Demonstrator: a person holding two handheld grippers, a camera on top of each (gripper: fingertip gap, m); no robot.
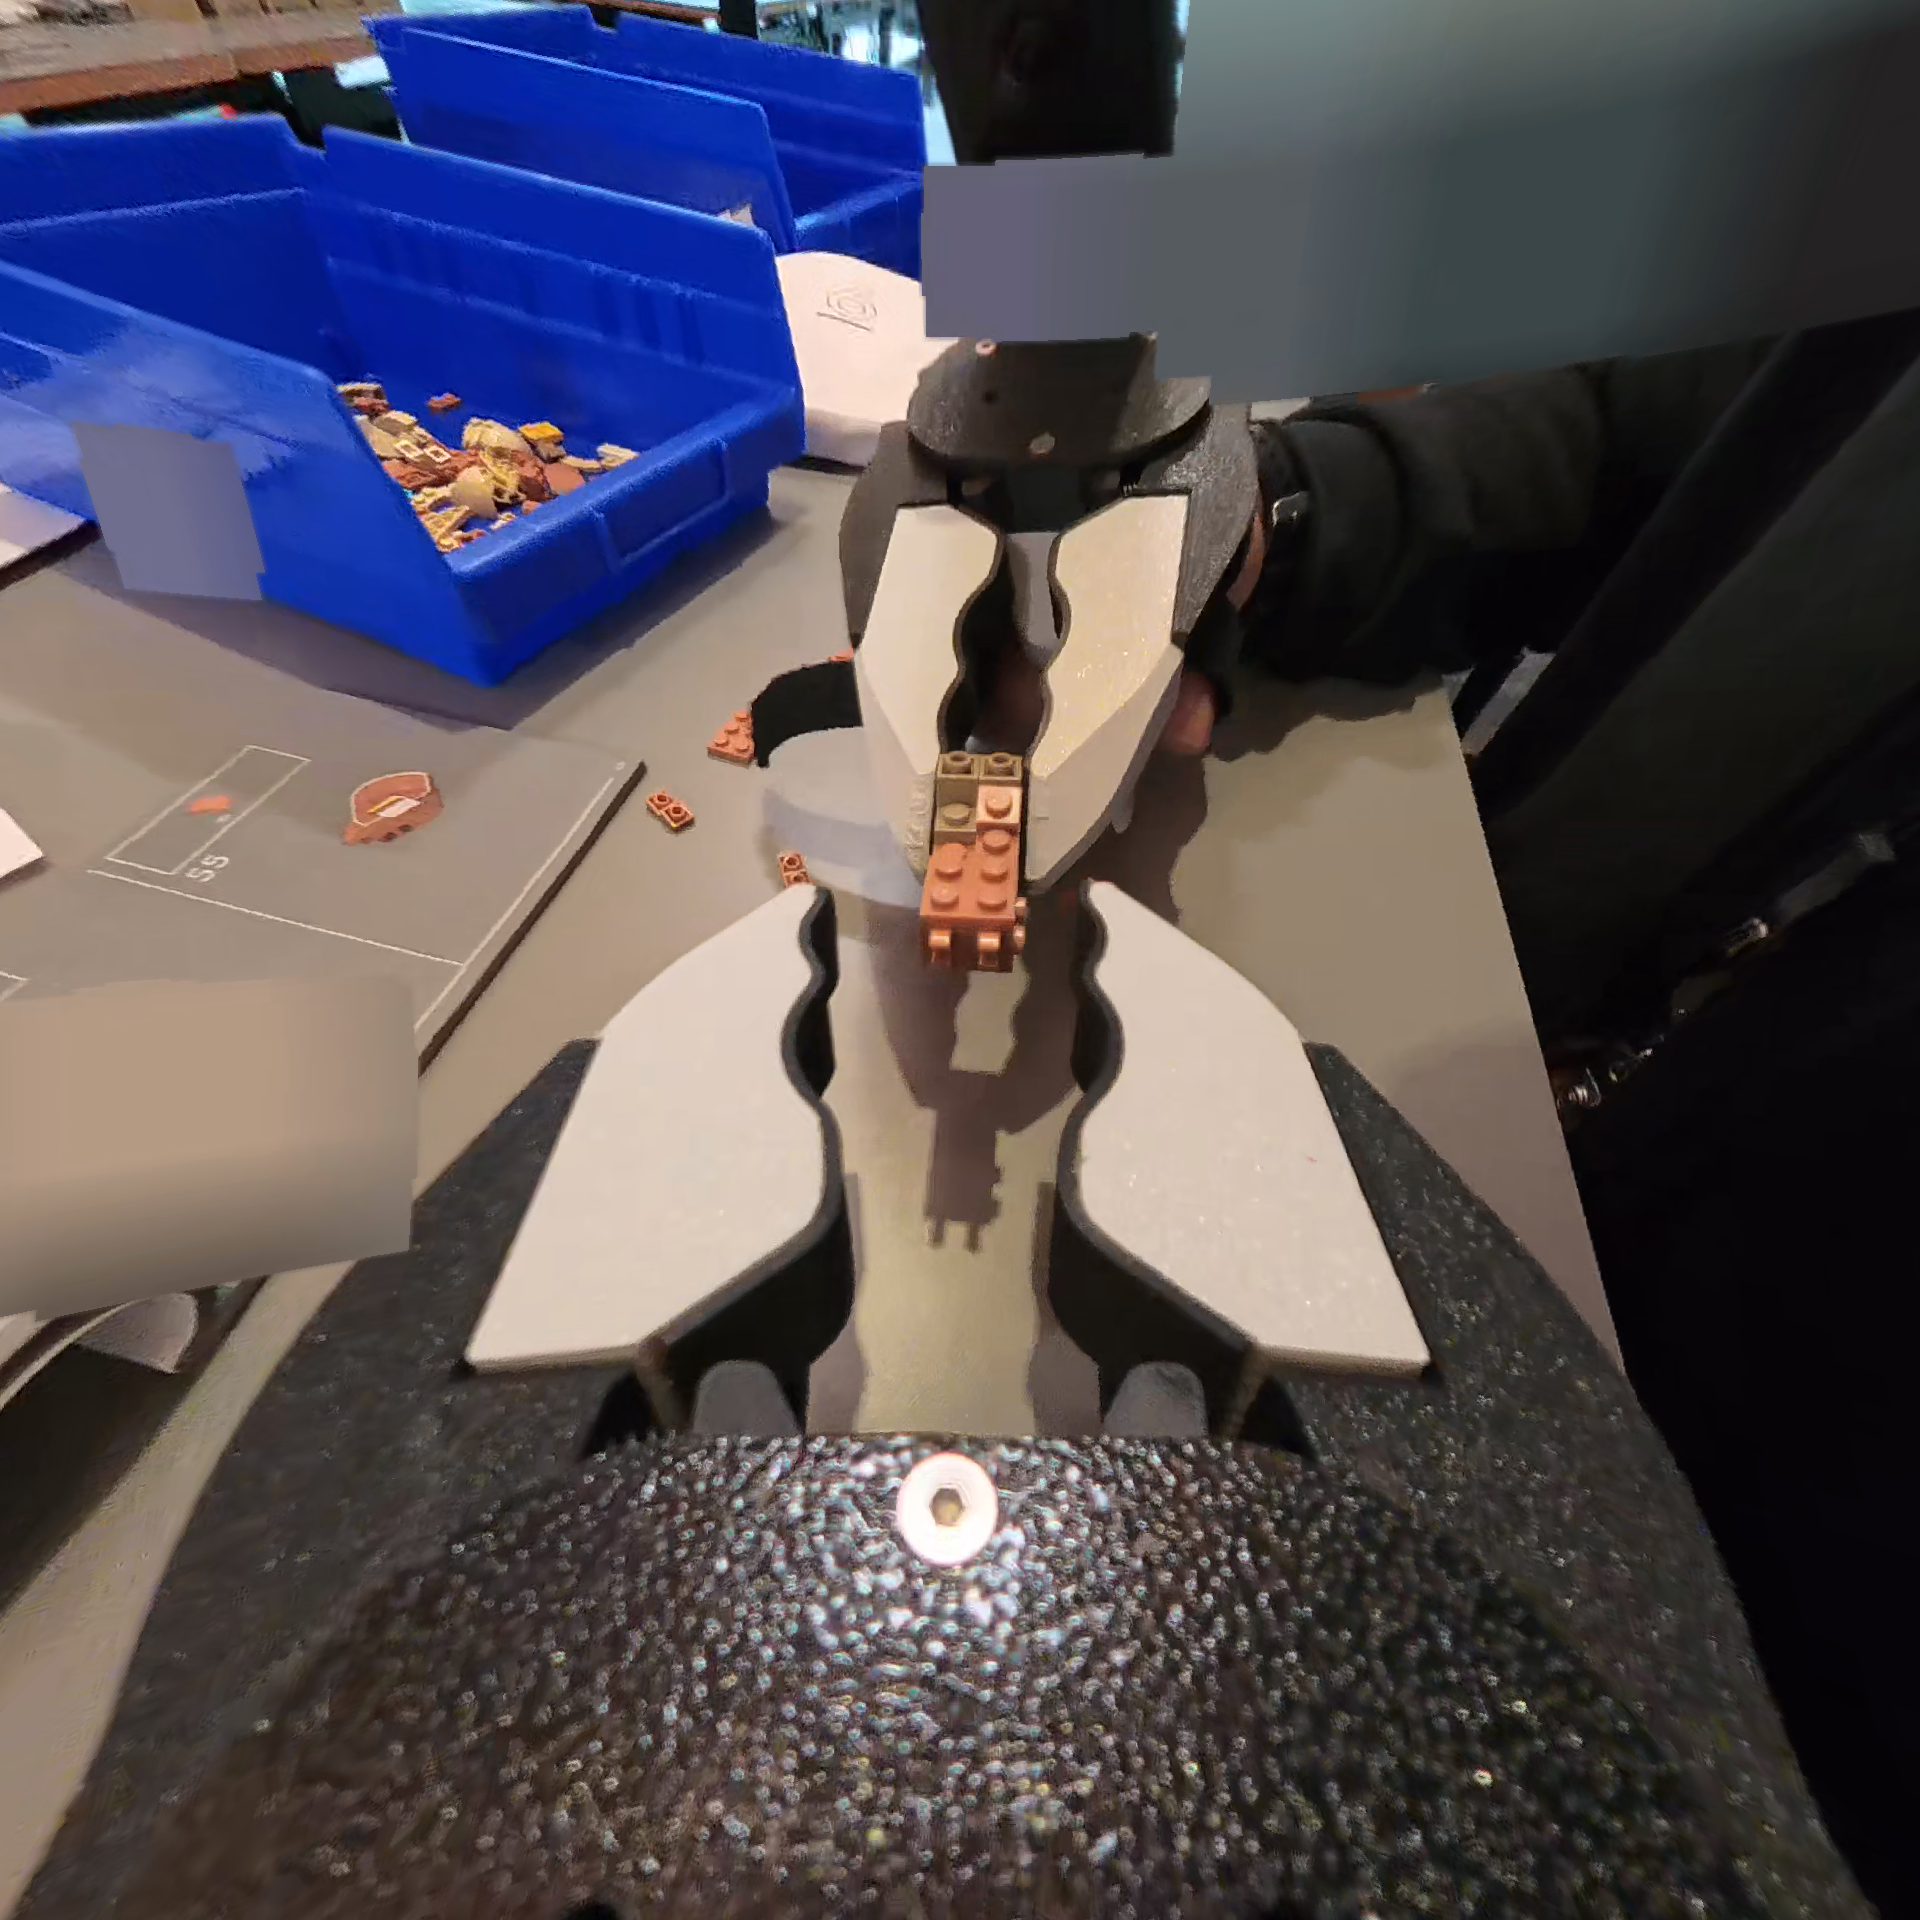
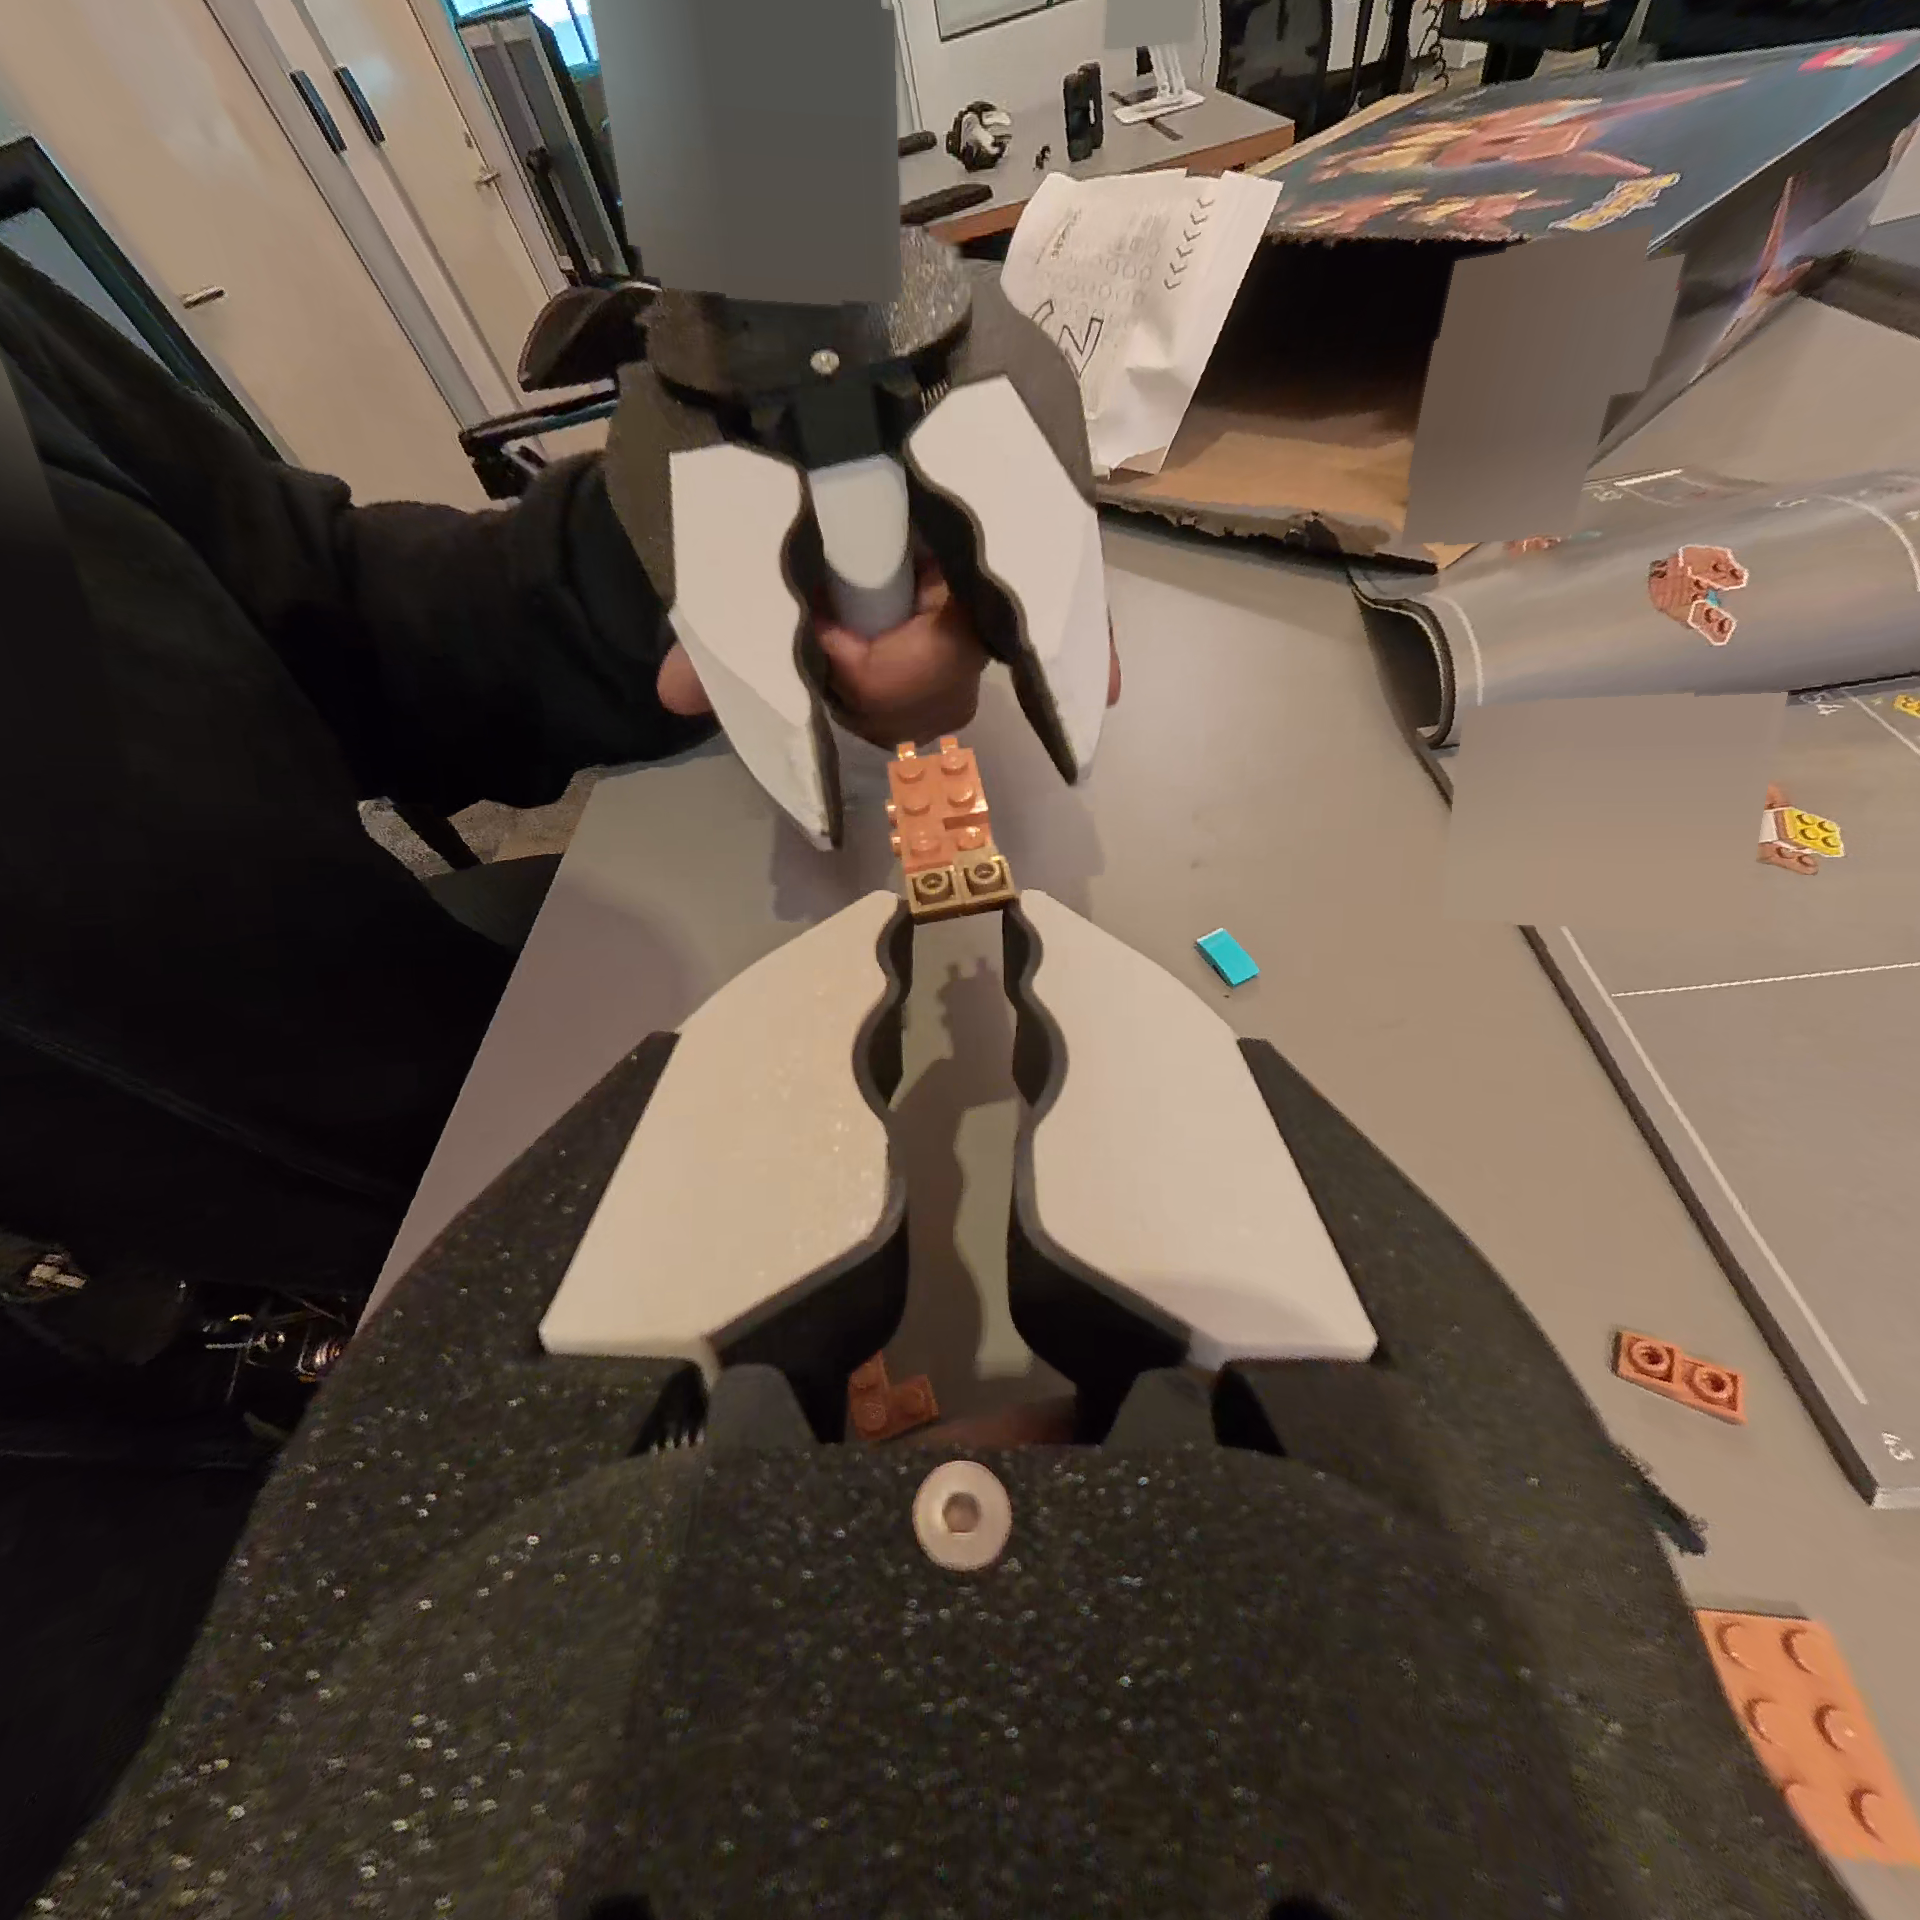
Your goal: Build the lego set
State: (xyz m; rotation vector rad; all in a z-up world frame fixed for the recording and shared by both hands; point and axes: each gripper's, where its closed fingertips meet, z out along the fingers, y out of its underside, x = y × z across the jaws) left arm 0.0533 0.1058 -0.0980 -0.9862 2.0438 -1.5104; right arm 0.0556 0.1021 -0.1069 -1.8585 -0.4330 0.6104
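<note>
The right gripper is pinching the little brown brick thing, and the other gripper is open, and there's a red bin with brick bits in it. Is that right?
Nearly. The bin is blue, not red, as the left wrist view shows. The rest holds: the right gripper pinches the brown brick piece, and the left gripper is open.

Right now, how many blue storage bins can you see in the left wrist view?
3: the nearest blue bin holds loose brown and tan bricks, a second stands behind it at left, a third farther back. More may lie outside the picture.
</note>
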